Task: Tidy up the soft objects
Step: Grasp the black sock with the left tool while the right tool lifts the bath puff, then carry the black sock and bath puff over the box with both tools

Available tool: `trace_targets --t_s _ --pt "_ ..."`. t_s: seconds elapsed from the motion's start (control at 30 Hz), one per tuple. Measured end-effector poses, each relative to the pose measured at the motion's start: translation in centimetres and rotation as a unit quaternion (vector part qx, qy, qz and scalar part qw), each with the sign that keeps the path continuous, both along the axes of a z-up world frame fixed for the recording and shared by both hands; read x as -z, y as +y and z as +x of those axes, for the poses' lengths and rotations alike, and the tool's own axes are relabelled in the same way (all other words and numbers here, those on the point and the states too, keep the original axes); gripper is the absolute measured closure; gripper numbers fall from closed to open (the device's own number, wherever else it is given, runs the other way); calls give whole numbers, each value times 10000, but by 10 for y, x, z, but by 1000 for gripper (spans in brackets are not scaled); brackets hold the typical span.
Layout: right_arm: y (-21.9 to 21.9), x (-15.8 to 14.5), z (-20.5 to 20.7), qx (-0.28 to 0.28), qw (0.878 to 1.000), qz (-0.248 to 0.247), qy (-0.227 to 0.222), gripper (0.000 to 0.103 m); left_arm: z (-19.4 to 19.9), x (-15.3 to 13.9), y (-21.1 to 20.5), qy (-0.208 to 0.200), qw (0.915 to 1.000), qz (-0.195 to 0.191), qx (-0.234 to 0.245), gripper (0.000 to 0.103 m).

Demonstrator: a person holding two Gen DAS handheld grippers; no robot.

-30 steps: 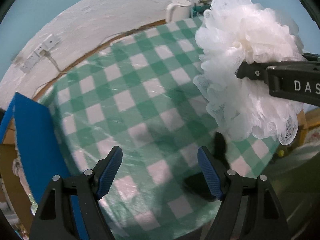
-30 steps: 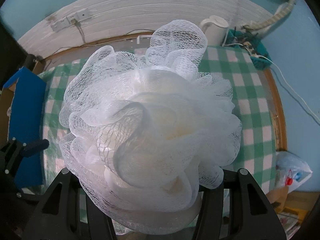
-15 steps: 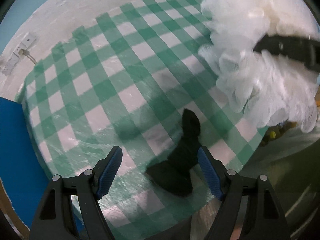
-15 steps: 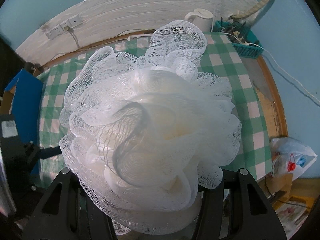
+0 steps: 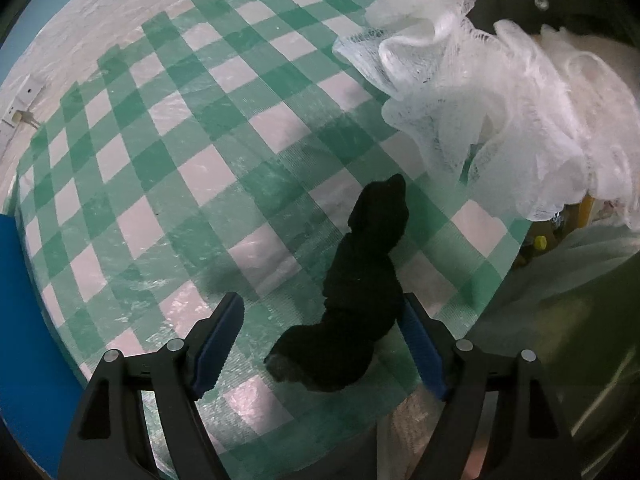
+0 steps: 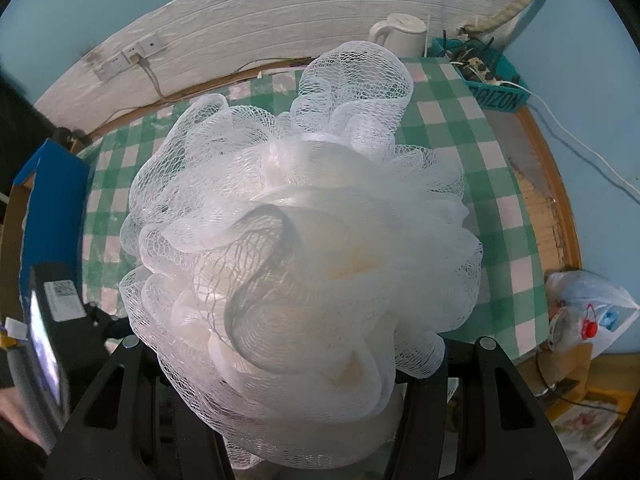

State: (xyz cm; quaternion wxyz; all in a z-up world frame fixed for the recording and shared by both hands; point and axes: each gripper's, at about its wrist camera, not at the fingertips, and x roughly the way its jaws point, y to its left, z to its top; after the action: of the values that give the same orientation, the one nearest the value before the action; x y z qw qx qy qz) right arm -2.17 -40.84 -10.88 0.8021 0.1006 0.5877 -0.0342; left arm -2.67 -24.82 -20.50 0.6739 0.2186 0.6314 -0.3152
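**Left fingers straddle the black cloth, right hand grips the sponge**

The left gripper (image 5: 320, 340) points straight down at the table (image 5: 192, 128) with its green-and-white checked cover, blue-padded fingers (image 5: 218, 340) spread wide. Between them lies a crumpled black cloth (image 5: 360, 292), flat on the cover near the table's edge. Its lower end sits inside the gap, closer to the right-side finger and looking just about against it; the left-side finger stands clear. Nothing is pinched there.

Over to the right gripper (image 6: 304, 412): its fingers are clamped on a big white mesh bath sponge (image 6: 296, 240), which fills most of that camera's view and hides the pads. From the left wrist view, the same sponge hangs in the air above the table's right side, apart from the cloth.

At the table's far end stand a white kettle (image 6: 400, 32) and a teal basket (image 6: 488, 76) holding cables. A blue box (image 6: 52, 208) sits along the left edge.
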Motion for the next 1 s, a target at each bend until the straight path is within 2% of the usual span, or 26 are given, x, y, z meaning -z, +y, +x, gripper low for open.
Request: trace_targets --t_s 0.07,0.13,0.17,0.27,0.33,0.53,1.0 --pt "0 1 0 -26 10000 -2 8 51 0 4 -4 40 10000 32 10 38" --pt "0 2 -1 -37 10000 -10 18 51 -1 6 -6 77 10000 41 -16 46" --pt "0 2 0 -39 10000 -7 24 51 0 6 -5 126 9999 -29 -41 55" --pt "0 2 0 -34 10000 -3 27 51 2 5 -6 130 9999 -18 -51 73" --pt "1 2 0 -46 10000 -13 18 51 4 3 -5 34 10000 21 -35 79" --pt "6 -1 1 -84 10000 -12 -25 51 7 -6 -1 -219 9997 31 -76 87" --pt "17 -19 4 -208 9993 -96 -284 51 10 -58 9 -1016 9928 36 -639 89"
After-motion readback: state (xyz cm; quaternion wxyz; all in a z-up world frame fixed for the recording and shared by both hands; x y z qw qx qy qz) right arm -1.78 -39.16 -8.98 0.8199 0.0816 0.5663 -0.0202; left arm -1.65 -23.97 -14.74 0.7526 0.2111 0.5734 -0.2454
